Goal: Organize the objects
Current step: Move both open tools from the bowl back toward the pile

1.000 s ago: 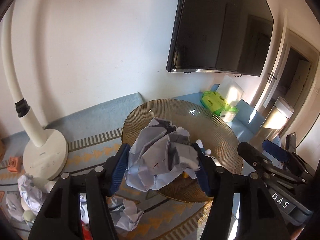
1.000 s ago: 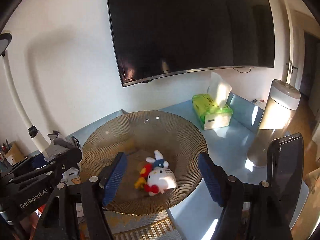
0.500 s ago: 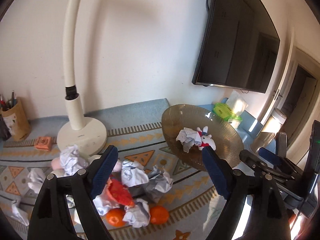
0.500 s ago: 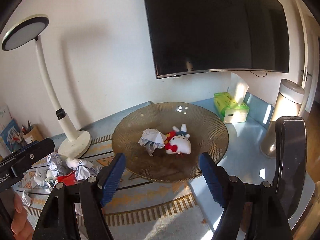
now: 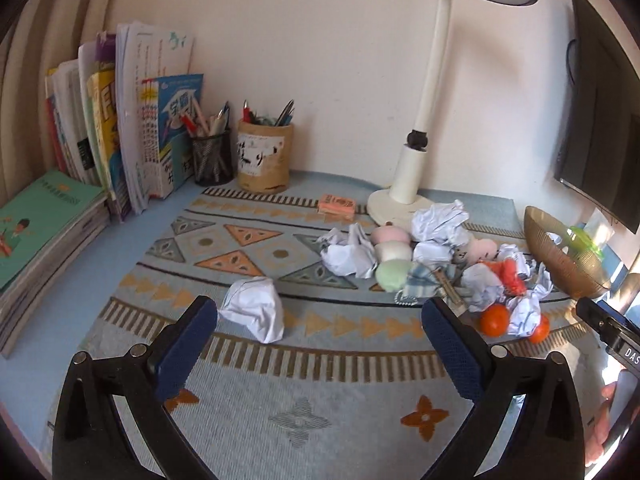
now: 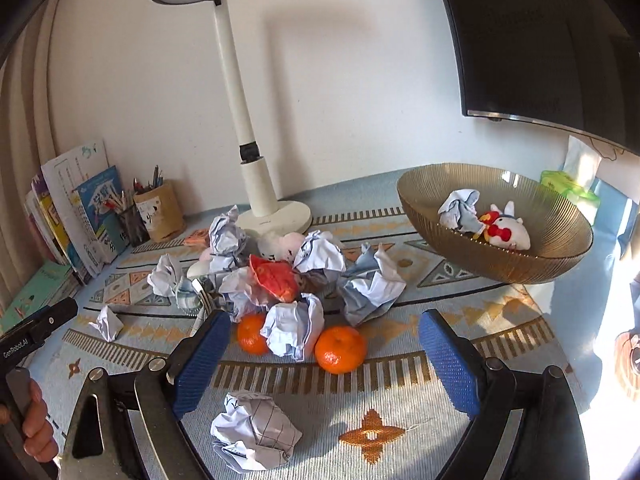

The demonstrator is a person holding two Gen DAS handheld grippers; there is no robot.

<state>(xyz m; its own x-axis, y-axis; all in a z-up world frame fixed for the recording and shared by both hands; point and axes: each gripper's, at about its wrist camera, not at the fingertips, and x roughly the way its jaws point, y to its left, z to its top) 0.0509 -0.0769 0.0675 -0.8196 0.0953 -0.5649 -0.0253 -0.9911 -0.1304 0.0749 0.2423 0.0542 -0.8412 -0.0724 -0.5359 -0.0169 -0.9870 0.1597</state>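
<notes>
Dropped in the bowl [image 6: 496,268], the crumpled paper [image 6: 460,208] is gone from the left gripper [image 5: 320,344], whose empty jaws are opening just short of another paper ball [image 5: 256,312]: light, crushable, pinch across its middle. The right gripper [image 6: 324,356] is opening too, empty, with a mandarin [image 6: 340,348] just ahead.

We see a patterned mat [image 5: 256,248] ahead of our claws, bearing crumpled paper balls [image 6: 294,326], two oranges [image 6: 340,350], a lamp base [image 6: 276,216] and, far right, a ribbed bowl [image 6: 496,266].

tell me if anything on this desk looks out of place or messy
Yes: crumpled paper balls lie heaped on the patterned mat by the lamp base, mixed with two oranges and squishy toys. One stray paper ball sits apart.
</notes>
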